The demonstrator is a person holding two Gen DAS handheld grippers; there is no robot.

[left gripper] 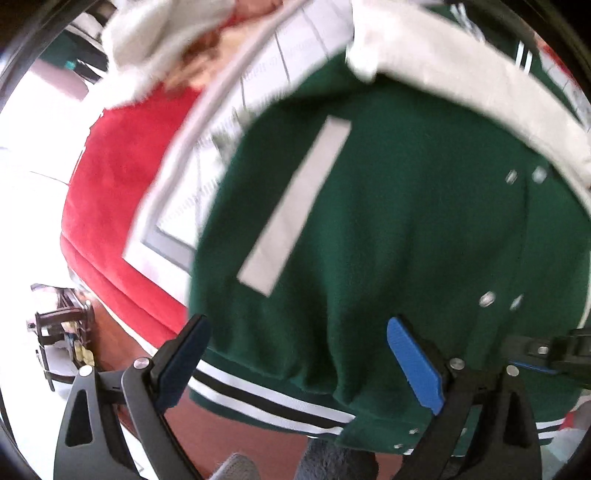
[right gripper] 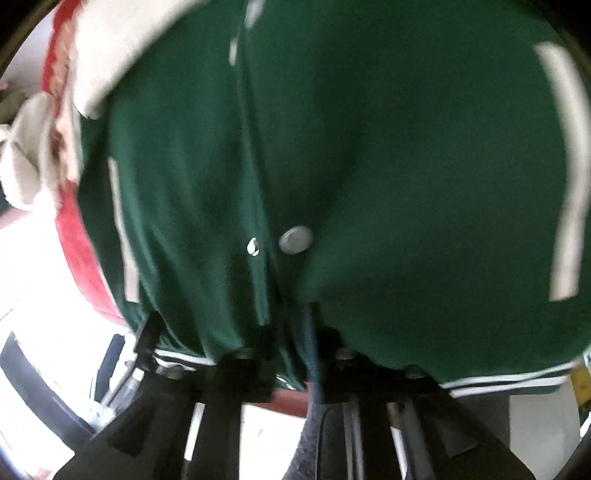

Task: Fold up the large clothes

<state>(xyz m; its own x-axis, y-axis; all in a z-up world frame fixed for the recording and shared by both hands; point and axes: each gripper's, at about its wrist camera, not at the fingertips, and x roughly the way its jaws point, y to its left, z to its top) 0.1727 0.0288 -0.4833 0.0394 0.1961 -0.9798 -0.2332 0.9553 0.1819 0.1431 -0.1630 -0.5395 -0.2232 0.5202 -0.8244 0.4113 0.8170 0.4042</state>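
Left hand-held gripper [left gripper: 306,365] spread wide over green jacket [left gripper: 399,221] hem; right hand-held gripper [right gripper: 295,332] clamps jacket hem.

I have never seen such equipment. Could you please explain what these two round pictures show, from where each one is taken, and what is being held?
A person holds a two-finger tool in each hand; each carries a wide-angle camera looking along its fingers, hence the round, bent pictures. The left camera shows the left gripper open, its blue-padded fingers spread over the dark green snap-button jacket with white sleeves and striped hem. The right camera shows the right gripper closed on that jacket's hem, near a round metal snap. The jacket lies over a red fabric; beyond it sits a blurred cream garment.
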